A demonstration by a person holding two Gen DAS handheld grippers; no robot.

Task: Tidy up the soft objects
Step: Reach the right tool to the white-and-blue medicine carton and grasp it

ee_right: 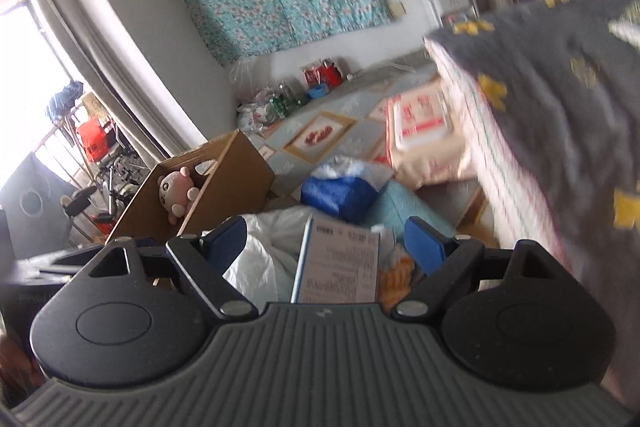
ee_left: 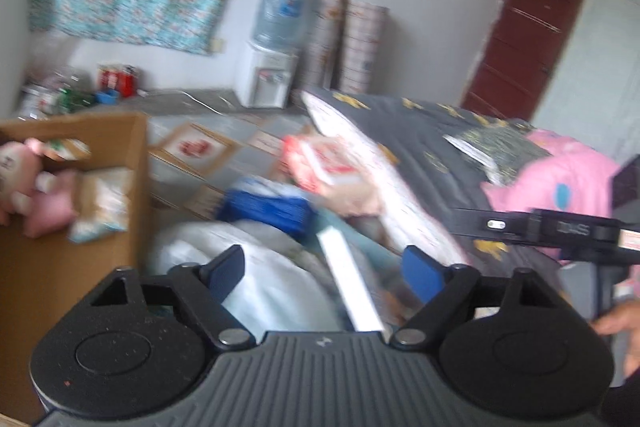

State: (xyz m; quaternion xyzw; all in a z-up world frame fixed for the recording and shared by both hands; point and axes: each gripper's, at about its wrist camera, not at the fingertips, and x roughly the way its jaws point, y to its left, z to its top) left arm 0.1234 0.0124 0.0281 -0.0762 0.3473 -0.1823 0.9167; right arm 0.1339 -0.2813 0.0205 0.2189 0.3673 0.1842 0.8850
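A pink plush toy (ee_left: 24, 183) (ee_right: 176, 193) lies in an open cardboard box (ee_left: 136, 163) (ee_right: 236, 179) on the floor at the left. Beside the box sits a heap: a white plastic bag (ee_left: 264, 287) (ee_right: 260, 251), a blue bag (ee_left: 272, 207) (ee_right: 340, 195), teal cloth (ee_right: 404, 207) and a printed white carton (ee_right: 340, 263). A pink garment (ee_left: 560, 179) lies on the bed. My left gripper (ee_left: 323, 269) hovers open over the heap, holding nothing. My right gripper (ee_right: 325, 241) is open too, above the same heap, with nothing between its blue pads.
The bed (ee_left: 420, 147) (ee_right: 560, 99), with a dark grey star-print cover, fills the right. A water dispenser (ee_left: 268, 75) stands by the far wall, bottles and red cans (ee_right: 320, 75) in the corner. A flat packaged item (ee_right: 420, 123) lies on the floor mat. A hand (ee_left: 620, 319) shows at right.
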